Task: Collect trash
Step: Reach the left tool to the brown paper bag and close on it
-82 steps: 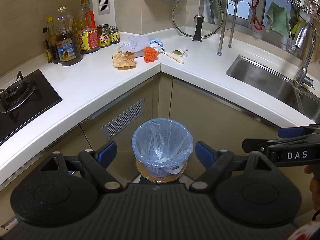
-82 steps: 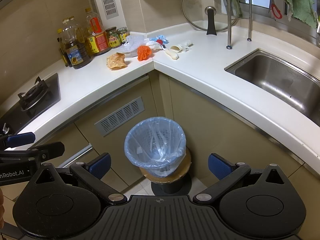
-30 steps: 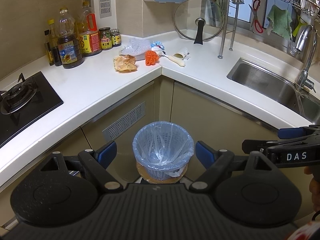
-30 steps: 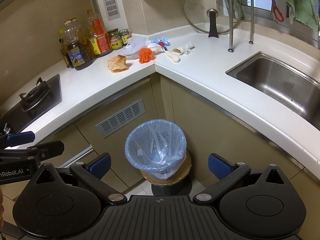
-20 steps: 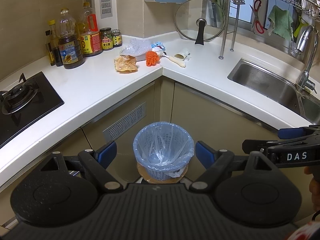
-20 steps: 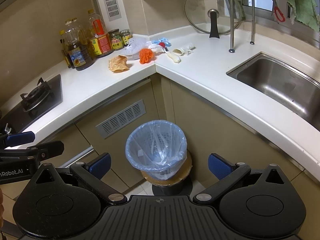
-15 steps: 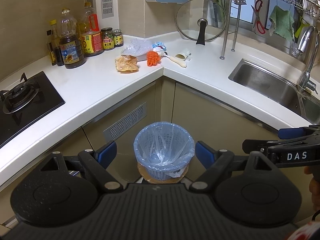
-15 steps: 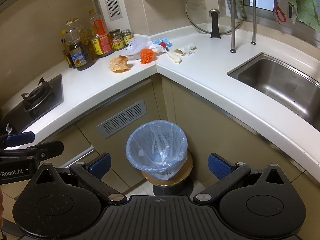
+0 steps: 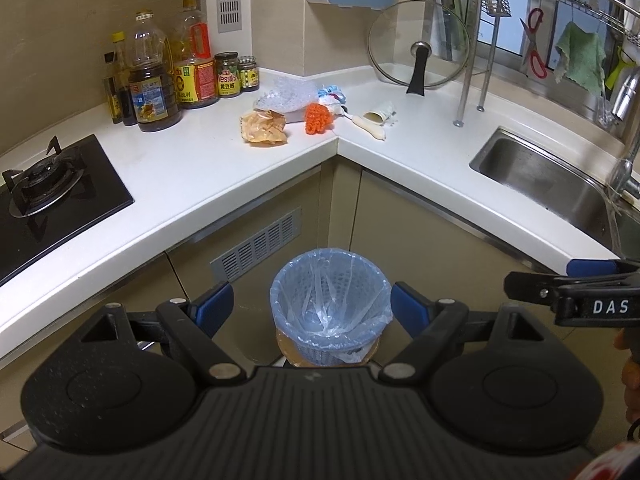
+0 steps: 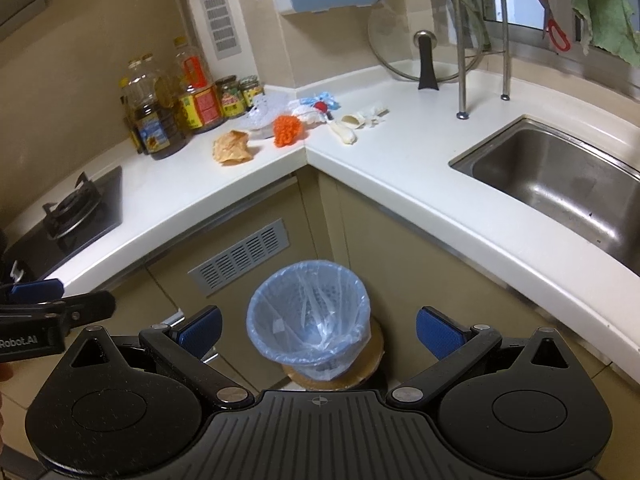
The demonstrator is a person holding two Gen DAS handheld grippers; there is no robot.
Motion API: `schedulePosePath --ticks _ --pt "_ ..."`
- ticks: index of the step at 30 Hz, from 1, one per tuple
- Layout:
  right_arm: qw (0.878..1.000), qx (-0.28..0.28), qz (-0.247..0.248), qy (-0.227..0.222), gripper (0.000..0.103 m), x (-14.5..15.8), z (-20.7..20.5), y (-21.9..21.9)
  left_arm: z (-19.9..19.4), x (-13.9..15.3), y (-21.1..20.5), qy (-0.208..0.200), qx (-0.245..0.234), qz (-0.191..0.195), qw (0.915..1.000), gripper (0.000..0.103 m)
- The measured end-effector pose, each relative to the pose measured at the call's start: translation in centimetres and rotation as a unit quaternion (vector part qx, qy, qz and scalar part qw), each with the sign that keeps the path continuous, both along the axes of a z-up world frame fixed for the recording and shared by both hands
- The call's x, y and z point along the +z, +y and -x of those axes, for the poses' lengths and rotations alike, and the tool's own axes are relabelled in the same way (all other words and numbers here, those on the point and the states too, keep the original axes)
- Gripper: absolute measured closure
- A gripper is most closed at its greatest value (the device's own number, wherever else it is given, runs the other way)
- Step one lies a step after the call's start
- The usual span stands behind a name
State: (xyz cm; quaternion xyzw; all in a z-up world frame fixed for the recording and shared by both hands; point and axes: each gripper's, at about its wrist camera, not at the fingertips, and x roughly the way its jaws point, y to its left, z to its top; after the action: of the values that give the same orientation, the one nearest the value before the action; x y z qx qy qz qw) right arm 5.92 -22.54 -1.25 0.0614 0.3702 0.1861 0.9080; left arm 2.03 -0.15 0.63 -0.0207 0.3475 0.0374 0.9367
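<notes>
A blue bin [image 9: 330,308] lined with a plastic bag stands on the floor by the corner cabinet; it also shows in the right wrist view [image 10: 308,320]. Trash lies in the counter corner: a crumpled tan wrapper [image 9: 264,127] [image 10: 232,147], an orange ball [image 9: 318,118] [image 10: 286,130], a clear plastic bag [image 9: 286,96], white and blue scraps [image 10: 320,109] and a paper roll [image 9: 378,117]. My left gripper [image 9: 310,306] is open and empty above the bin. My right gripper [image 10: 318,330] is open and empty too, beside it.
Oil bottles and jars [image 9: 176,80] stand at the back left. A gas hob [image 9: 44,184] is at the left. A steel sink [image 9: 552,188] is at the right, with a glass lid [image 9: 418,60] leaning on the wall and a dish rack [image 9: 492,0].
Both grippers have crept slightly forward and right toward the counter corner. Both stay open and empty; nothing on the counter has moved.
</notes>
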Motion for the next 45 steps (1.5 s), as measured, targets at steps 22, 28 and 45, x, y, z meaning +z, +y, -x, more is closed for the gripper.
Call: schedulePosePath --ticks 22,28,45 --pt "0.994 -0.105 -0.033 -0.004 0.0 -2.7 -15.1 0.5 -20.2 -2.0 6.9 -0.044 -0.017 -0.029 0.9984 0.02" --pt "0.993 -0.117 -0.034 0.002 0.0 -3.4 -20.3 2.8 -26.6 -2.9 9.4 -0.042 -0.031 -0.031 0.9981 0.022" --pt "0.988 -0.147 -0.034 0.019 0.0 -5.1 -29.4 6.6 -38.8 -7.9 12.1 -0.008 -0.034 -0.011 0.9993 0.018"
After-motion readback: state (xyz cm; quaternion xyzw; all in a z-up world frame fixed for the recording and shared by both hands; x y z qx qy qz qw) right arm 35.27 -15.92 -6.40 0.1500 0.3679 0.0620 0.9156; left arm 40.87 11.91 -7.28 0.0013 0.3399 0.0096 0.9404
